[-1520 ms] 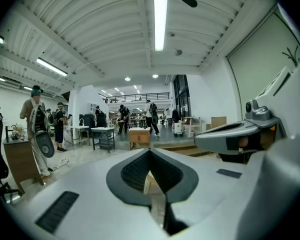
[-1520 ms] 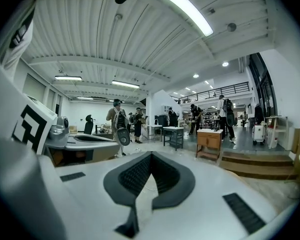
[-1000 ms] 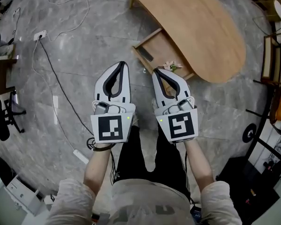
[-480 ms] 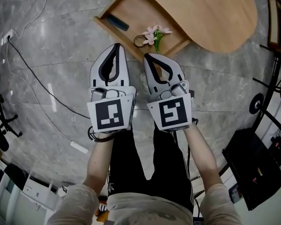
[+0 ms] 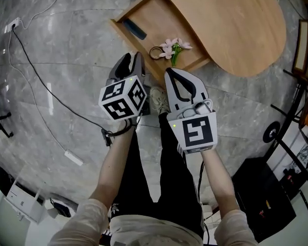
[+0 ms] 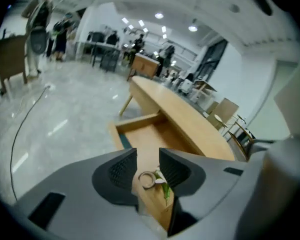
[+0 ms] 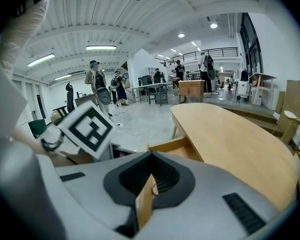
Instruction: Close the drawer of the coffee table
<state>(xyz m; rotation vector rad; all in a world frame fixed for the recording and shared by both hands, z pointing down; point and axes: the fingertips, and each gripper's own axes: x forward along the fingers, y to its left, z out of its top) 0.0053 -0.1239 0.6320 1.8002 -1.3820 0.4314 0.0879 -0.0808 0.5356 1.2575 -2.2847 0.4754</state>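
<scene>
Grey stone floor (image 5: 66, 50) lies under the open drawer (image 5: 159, 22); left gripper (image 6: 148, 159) jaws just opened, empty; right gripper (image 7: 151, 156) jaws are pressed together.

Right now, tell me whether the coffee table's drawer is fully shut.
No: the drawer stands pulled out from the coffee table, a pink flower showing inside.

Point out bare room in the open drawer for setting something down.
Free: the middle of the drawer, between the dark bar at its far end and the ring and pink flowers at its near end; also the tabletop. Crowded: the near end.
</scene>
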